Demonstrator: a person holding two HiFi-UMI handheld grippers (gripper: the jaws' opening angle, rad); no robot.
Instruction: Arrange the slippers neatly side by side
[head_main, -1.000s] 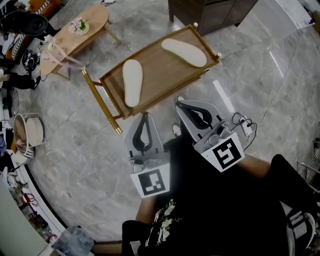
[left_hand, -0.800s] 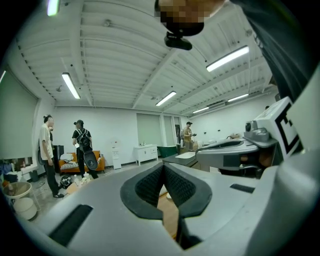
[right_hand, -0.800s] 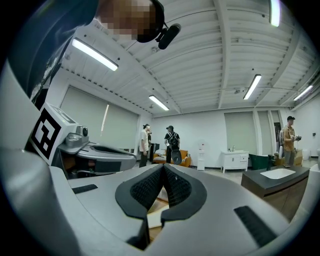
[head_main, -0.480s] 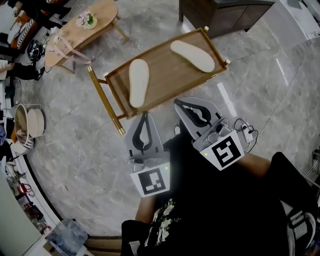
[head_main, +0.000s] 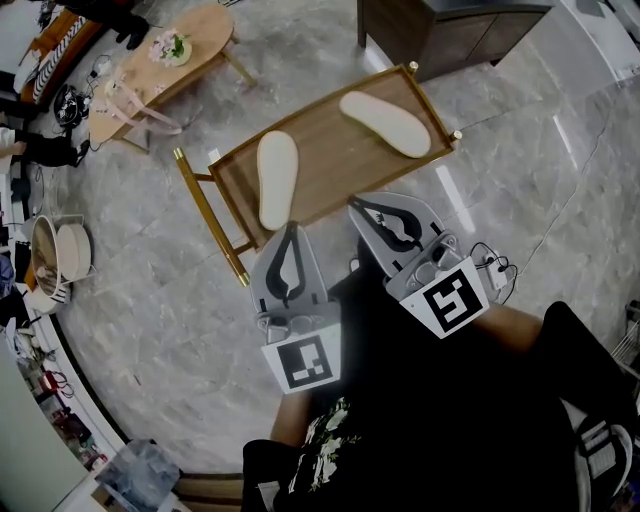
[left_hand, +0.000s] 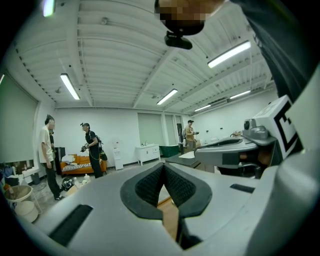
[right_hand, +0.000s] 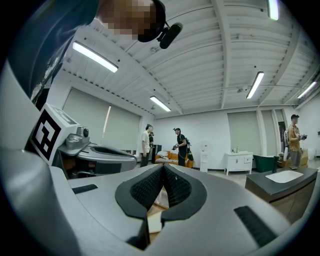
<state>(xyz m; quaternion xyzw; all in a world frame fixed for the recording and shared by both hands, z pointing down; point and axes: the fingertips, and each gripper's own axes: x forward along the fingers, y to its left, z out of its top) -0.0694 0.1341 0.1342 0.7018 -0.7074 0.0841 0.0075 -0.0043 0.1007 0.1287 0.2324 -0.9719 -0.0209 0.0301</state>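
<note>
Two pale slippers lie soles up on a low wooden table with brass legs (head_main: 330, 165). The left slipper (head_main: 276, 178) lies lengthwise near the table's near left corner. The right slipper (head_main: 384, 123) lies slantwise toward the far right corner, well apart from the first. My left gripper (head_main: 290, 232) is shut and empty, its tips just short of the table's near edge below the left slipper. My right gripper (head_main: 368, 208) is shut and empty too, at the near edge in the middle. In both gripper views the jaws (left_hand: 163, 170) (right_hand: 162, 171) meet with nothing between them.
A dark cabinet (head_main: 450, 25) stands behind the table. An oval wooden side table (head_main: 160, 65) with flowers is at the far left. A wire basket with shoes (head_main: 50, 255) sits at the left wall. Cables (head_main: 495, 270) trail on the marble floor by my right gripper. People stand across the room.
Both grippers have come closer to the table's near edge. The slippers lie as before. Both jaws stay shut.
</note>
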